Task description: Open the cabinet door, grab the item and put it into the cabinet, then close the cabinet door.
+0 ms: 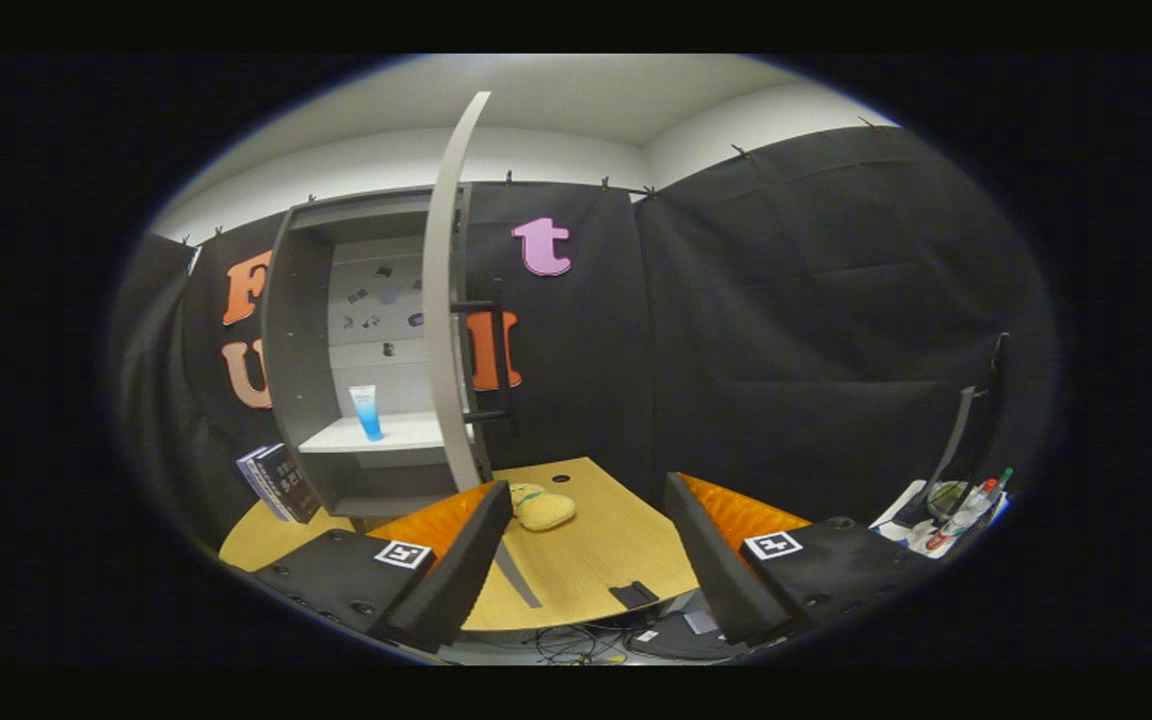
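A grey cabinet [301, 330] stands on the wooden table [596, 560], ahead and left of my fingers. Its door [444, 300] is swung wide open, edge-on toward me, with a black bar handle [498, 350] on its outer side. A blue and white tube [366, 410] stands upright on the cabinet's white shelf [391, 435]. My gripper [586, 570] is open with nothing between the fingers, held back from the cabinet above the table's near edge. A yellow plush toy [541, 507] lies on the table just ahead of the left finger.
Books [278, 483] lean against the cabinet's left side. A small dark object [633, 594] lies at the table's near edge, with cables [576, 645] below it. Off to the right, bottles and clutter [961, 512] sit on a white surface beside a dark stand [948, 445].
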A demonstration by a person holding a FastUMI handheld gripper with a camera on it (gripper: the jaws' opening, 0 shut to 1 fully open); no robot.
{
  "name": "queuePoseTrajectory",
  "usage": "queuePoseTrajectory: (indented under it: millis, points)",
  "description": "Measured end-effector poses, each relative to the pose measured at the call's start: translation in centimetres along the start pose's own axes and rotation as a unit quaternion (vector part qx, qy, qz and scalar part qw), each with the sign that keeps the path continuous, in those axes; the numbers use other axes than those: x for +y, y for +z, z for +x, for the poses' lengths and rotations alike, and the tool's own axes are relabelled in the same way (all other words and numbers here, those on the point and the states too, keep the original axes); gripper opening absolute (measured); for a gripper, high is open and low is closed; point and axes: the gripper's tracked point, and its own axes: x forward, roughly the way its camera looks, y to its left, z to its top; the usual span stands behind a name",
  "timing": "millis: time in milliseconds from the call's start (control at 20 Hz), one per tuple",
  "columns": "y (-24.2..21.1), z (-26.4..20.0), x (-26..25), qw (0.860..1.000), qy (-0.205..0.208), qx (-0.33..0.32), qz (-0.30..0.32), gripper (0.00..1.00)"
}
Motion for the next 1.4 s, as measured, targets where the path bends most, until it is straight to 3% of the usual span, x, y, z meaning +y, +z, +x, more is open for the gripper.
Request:
queuePoseTrajectory:
  millis: [400,900,1400]
  points:
    - [-3.2,6.4,0.8,0.999,0.035,0.025,0.009,0.98]
    - [-3.3,6.7,1.2,0.999,0.039,0.015,0.020,0.97]
    - [-4.3,5.7,9.8,0.994,0.103,0.035,0.023,0.96]
